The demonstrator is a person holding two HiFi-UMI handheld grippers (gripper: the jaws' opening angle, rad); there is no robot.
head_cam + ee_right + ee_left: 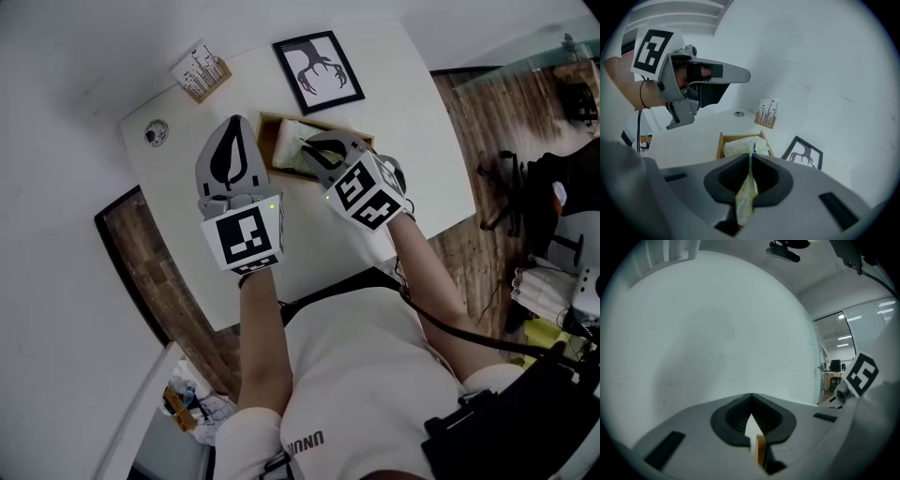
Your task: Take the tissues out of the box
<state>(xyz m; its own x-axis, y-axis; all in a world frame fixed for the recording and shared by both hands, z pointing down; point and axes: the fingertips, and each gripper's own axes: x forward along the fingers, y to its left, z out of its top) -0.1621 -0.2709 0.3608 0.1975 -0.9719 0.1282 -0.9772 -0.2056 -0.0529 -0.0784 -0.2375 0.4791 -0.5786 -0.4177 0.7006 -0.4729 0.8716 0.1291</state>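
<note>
Only the right gripper view shows the grasp: the right gripper is clenched on a patterned tissue, which is pinched along the length of the jaws, with the box seen just beyond the tips. In the head view that tissue is hidden under the same gripper. In the left gripper view the left gripper is seen closed tip to tip on nothing and pointed at a bare wall. A wooden sliver is glimpsed through the gap lower down, and what it is cannot be told.

The box is set toward the far side of the table, just in front of a frame. The left gripper is held beside the box. Bare tabletop is left to the right of the box and toward the person.

More tissues are heaped in the open-topped box, up to its rim.
</note>
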